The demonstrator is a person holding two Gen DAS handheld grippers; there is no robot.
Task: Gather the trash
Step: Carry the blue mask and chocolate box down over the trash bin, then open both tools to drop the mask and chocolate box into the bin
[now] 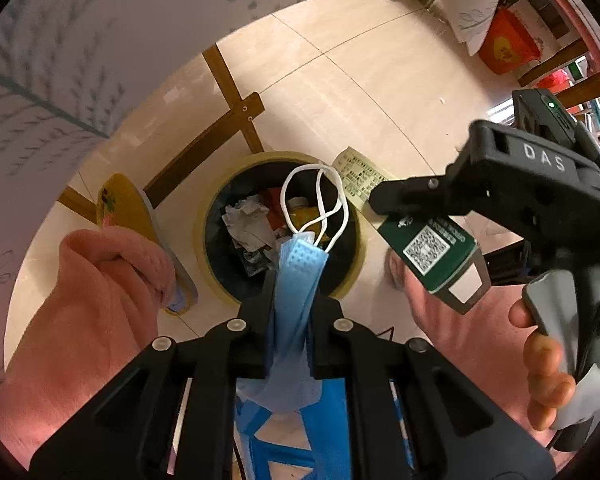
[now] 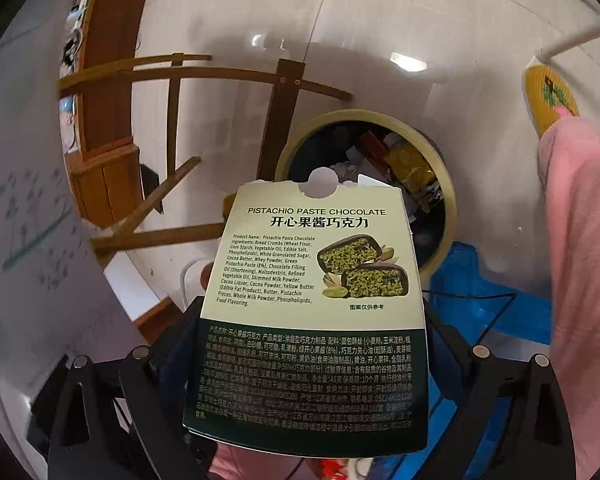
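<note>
While one round trash bin (image 1: 220,208) stands on the floor, the left gripper (image 1: 290,320) clamps one blue face mask (image 1: 296,280) above it; to the right, the right gripper (image 1: 384,200) grips one green chocolate box (image 2: 312,308) near the rim.

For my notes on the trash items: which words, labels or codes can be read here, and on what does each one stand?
"PISTACHIO PASTE CHOCOLATE", "开心果酱巧克力": chocolate box, held in the right gripper.
"Product Name: Pistachio Paste Chocolate", then an ingredients list: same box.
"DAS": right gripper body.
QR code, box end: not decodable.
Chinese print, box's dark lower panel: too small.
Printed paper: too blurred.
</note>
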